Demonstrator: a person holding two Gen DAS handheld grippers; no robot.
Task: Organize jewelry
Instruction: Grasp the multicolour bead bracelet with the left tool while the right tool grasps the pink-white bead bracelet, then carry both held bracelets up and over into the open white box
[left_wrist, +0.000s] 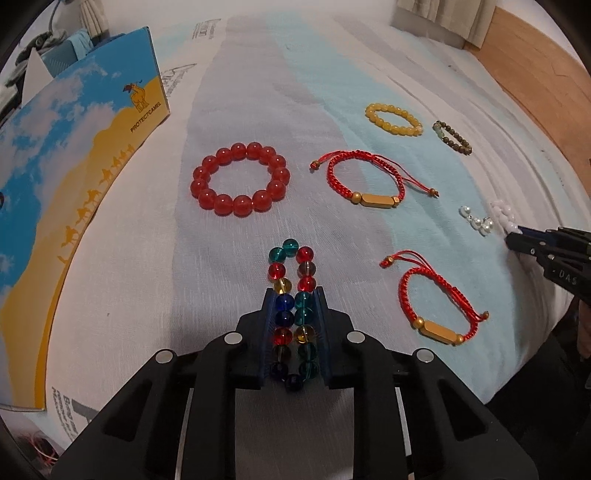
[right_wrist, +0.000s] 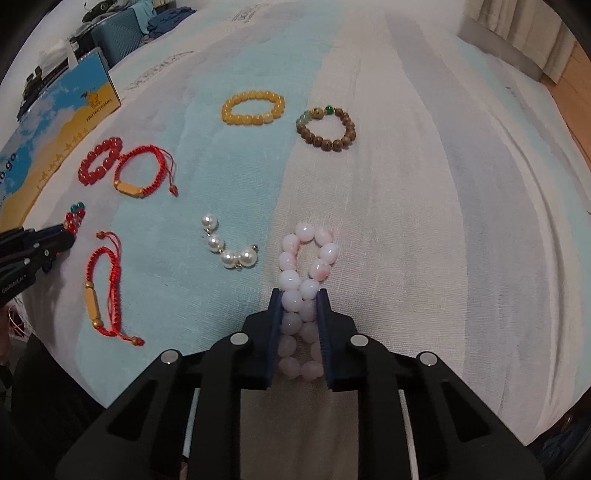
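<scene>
- At the bed's left edge lies a blue-and-yellow box (left_wrist: 74, 177); we judge it may be where the jewelry ends up, though nothing shows that.
- Beside it sits the red bead bracelet (left_wrist: 240, 180), then two red cord bracelets (left_wrist: 373, 181) (left_wrist: 439, 299), laid flat and apart so each can be picked singly.
- Our left tongs (left_wrist: 293, 291) are narrowed on the multicolored bead bracelet (left_wrist: 291, 295), squeezing its loop into two strands for a firm hold.
- Mid-bed lies a pearl piece (right_wrist: 227, 247); toward the far edge, the yellow bracelet (right_wrist: 253, 107) and brown bead bracelet (right_wrist: 327, 125).
- Our right tongs (right_wrist: 300, 295) clamp the pale pink bead bracelet (right_wrist: 304, 280) likewise, its free end resting on the bed (right_wrist: 461, 184).
</scene>
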